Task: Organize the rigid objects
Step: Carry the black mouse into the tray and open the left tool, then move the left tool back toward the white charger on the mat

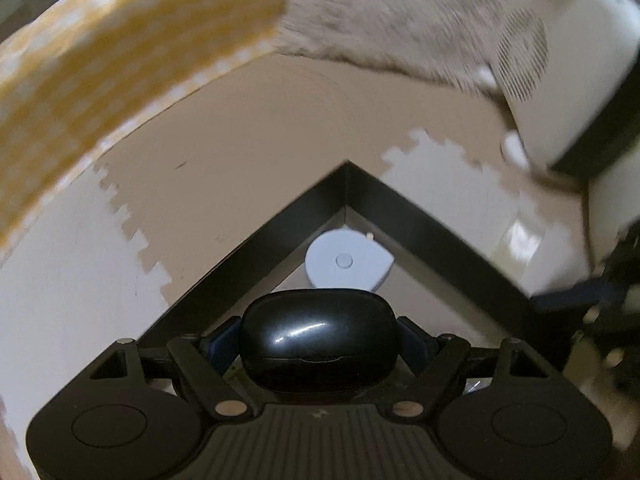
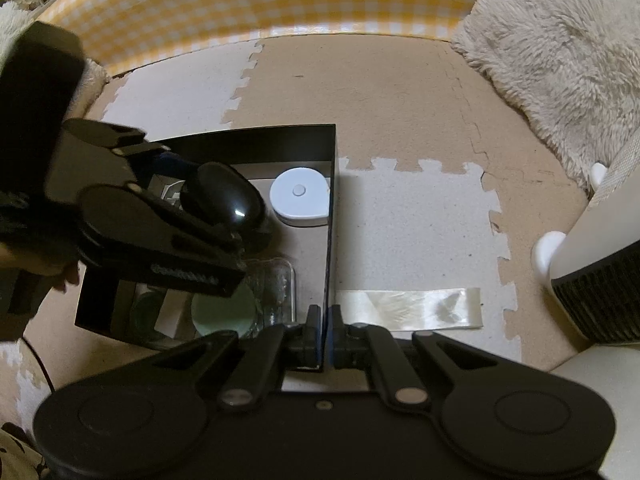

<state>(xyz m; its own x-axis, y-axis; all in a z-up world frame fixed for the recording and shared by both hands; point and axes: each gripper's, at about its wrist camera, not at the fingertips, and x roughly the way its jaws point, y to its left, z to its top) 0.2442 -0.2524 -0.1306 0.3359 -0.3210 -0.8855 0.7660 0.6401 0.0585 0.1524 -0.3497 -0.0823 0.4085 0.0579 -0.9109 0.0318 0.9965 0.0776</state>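
Gripped between my left gripper's [image 1: 319, 340] blue pads, low centre of frame, the glossy black oval earbud case [image 1: 319, 338] is hovering over the black-walled cardboard box [image 2: 256, 140]. I'm pinching the box's right wall with my right gripper [image 2: 324, 334], bottom centre. Just beyond the case, a white rounded tape measure [image 2: 299, 196] is lying in the box's far corner.

Interlocking foam floor mats [image 2: 400, 92] in tan and off-white cover the floor. A yellow gingham fabric wall [image 2: 260, 4] runs behind them, a shaggy cream rug [image 2: 552, 68] lies alongside, and a strip of clear tape [image 2: 408, 308] is stuck to the mats.
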